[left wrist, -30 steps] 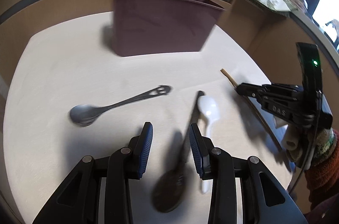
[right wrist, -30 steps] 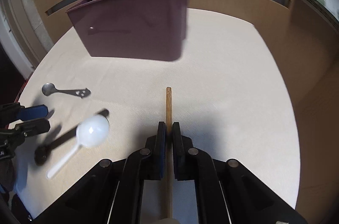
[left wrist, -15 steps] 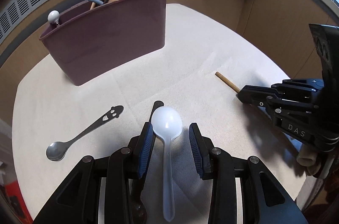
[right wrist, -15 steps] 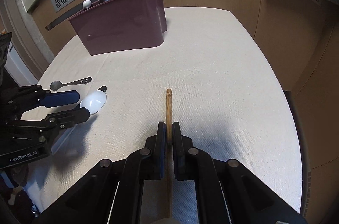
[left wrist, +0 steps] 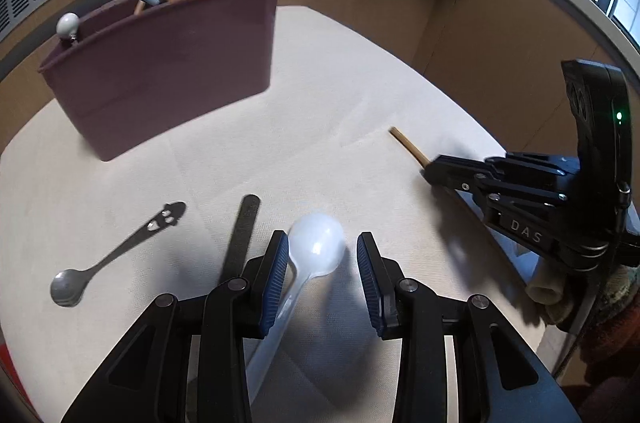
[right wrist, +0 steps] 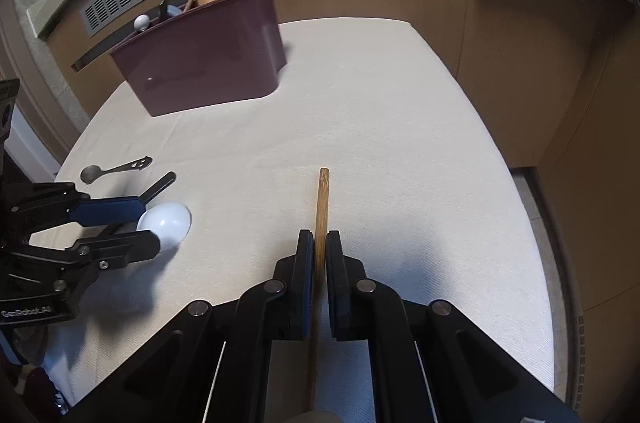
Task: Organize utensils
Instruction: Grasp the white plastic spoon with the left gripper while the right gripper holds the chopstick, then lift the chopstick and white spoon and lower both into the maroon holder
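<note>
While both tools hang over the pale cloth-covered table (right wrist: 400, 127), each has a utensil between its fingers. The left gripper (left wrist: 322, 275) stands with its blue-padded jaws apart, straddling a white plastic spoon (left wrist: 316, 247) that lies on the cloth: the bowl sits between the fingertips and the handle runs back under the left-hand finger, but I cannot tell whether that pad touches it. The right gripper (right wrist: 319, 251) has its jaws drawn nearly together around a wooden stick (right wrist: 322, 199), which pokes forward past the tips; the pads look to be on it or a hair off it, and I cannot tell which. Just beside the white spoon lies a flat black handle (left wrist: 242, 235), its other end hidden behind the left gripper. Farther to that side a small metal spoon (left wrist: 120, 255) with a cut-out face on its handle rests on the cloth. At the far end of the table stands a maroon caddy (left wrist: 168, 63), with several utensils, a wooden spoon among them, sticking up out of it.
</note>
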`<state>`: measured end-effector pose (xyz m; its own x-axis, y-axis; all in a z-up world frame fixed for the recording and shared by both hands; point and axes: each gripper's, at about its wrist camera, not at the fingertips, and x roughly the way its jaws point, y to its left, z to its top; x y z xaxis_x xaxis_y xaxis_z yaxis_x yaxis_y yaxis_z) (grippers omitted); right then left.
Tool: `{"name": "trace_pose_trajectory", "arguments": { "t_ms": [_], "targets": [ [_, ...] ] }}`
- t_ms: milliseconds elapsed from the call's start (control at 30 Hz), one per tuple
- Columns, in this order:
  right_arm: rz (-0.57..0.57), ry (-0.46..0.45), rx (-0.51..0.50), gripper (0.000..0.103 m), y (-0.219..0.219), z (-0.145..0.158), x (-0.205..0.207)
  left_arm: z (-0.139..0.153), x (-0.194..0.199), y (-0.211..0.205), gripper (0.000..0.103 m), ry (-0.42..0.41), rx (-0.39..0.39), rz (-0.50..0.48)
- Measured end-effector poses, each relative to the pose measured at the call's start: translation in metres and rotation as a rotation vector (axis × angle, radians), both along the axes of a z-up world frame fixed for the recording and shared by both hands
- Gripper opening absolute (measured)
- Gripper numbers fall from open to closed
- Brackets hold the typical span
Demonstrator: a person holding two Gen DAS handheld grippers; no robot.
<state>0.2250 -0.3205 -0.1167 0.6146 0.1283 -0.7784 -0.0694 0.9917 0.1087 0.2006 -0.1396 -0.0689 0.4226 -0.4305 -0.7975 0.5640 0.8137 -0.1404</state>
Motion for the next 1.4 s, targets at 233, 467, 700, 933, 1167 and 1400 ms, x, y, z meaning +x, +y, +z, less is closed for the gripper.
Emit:
{"name": "trace_pose_trajectory", "arguments": {
  "t_ms": [233, 467, 700, 933, 1167, 1400],
  "targets": [
    [-0.026, -0.009, 0.023, 0.006, -0.012, -0.001, -0.005, 0.006, 0.002, 0.021, 0.037, -0.069, 0.06, 0.114],
    [-0.027, -0.018, 0.042, 0.006, -0.015, -0.001, -0.006, -0.007, -0.004, -0.01, 0.037, -0.059, 0.105, -0.002],
    [-0.027, -0.014, 0.048, 0.006, -0.019, -0.003, -0.008, -0.013, 0.004, -0.025, 0.037, -0.059, 0.171, -0.078],
    [0.004, 0.003, -0.044, 0.009, -0.007, -0.002, 0.003, -0.01, 0.01, -0.019, 0.037, -0.04, 0.173, -0.082],
    [0.075, -0.003, -0.197, 0.007, 0.014, -0.002, 0.013, -0.012, 0.013, -0.013, 0.037, -0.015, 0.154, -0.086],
    [0.083, -0.037, -0.038, 0.006, 0.007, 0.012, 0.0, -0.02, 0.025, -0.019, 0.037, -0.006, 0.178, -0.098]
  ]
}}
